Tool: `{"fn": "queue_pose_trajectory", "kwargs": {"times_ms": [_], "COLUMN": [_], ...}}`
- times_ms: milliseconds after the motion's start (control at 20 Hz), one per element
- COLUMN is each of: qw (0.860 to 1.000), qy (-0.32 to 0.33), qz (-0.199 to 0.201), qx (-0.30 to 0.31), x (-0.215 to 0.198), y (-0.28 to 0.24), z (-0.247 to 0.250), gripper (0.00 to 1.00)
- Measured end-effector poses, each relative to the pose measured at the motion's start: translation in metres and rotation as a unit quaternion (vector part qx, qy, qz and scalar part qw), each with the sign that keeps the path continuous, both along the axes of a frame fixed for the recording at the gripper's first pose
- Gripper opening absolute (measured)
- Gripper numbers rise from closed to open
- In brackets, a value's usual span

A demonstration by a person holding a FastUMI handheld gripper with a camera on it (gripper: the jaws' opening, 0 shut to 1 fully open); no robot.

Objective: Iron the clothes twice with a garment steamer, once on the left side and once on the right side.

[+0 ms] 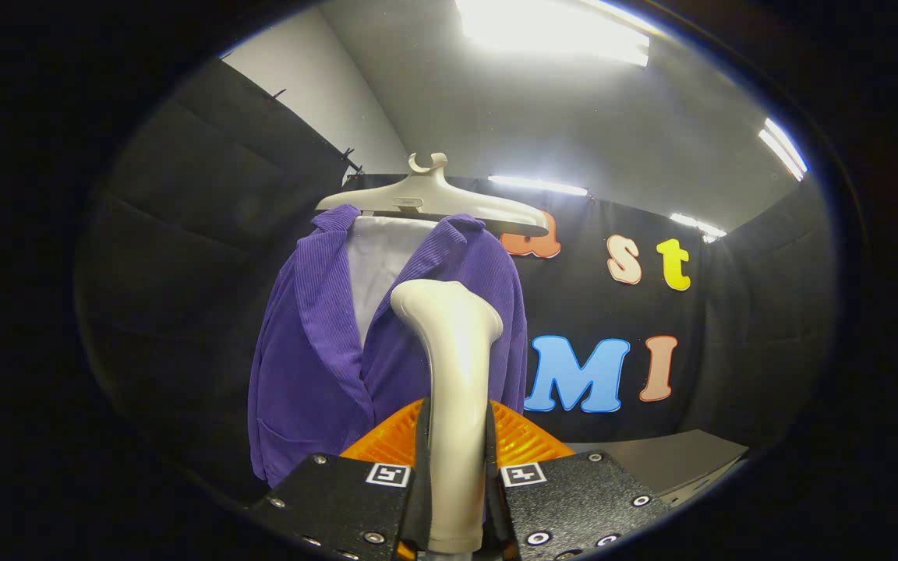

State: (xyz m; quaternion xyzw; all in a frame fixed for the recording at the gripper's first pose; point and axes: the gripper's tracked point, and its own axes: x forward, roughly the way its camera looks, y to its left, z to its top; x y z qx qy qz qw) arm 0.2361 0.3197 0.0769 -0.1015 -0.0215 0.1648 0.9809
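**A:** Start at the left. What hangs there?

**B:** A purple corduroy jacket (316,358) over a white inner garment (377,269), both on a pale plastic hanger (429,199) in front of the black cloth wall (184,257). The jacket's left lapel and front panel hang open to view, with a pocket seam low down.

**A:** And in the middle?

**B:** The cream, smooth-plastic garment steamer handle (453,389) stands upright between the fingers of the gripper (455,499). Both fingers press on its sides, so the gripper is clamped narrow on the handle. Its flared head rises just in front of the jacket's right panel. I can't tell whether the head is touching the fabric or only close; the fisheye view flattens depth there.

**A:** To the right?

**B:** A grey flat surface (683,460), perhaps a bench edge, low beyond the right finger.

**A:** How should the stroke go?

**B:** I'd judge it best to keep the head square to the cloth and draw it slowly in one straight vertical line along one panel, light enough not to swing the hanger. Then shift over and repeat on the other panel, holding the grip firm so the handle doesn't twist.
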Motion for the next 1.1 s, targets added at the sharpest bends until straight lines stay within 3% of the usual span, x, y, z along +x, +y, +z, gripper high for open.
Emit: {"fn": "queue_pose_trajectory", "kwargs": {"times_ms": [1100], "qw": [0.994], "qy": [0.101], "qz": [-0.014], "qx": [-0.035], "x": [-0.060], "y": [-0.032], "z": [-0.132], "gripper": [0.28]}}
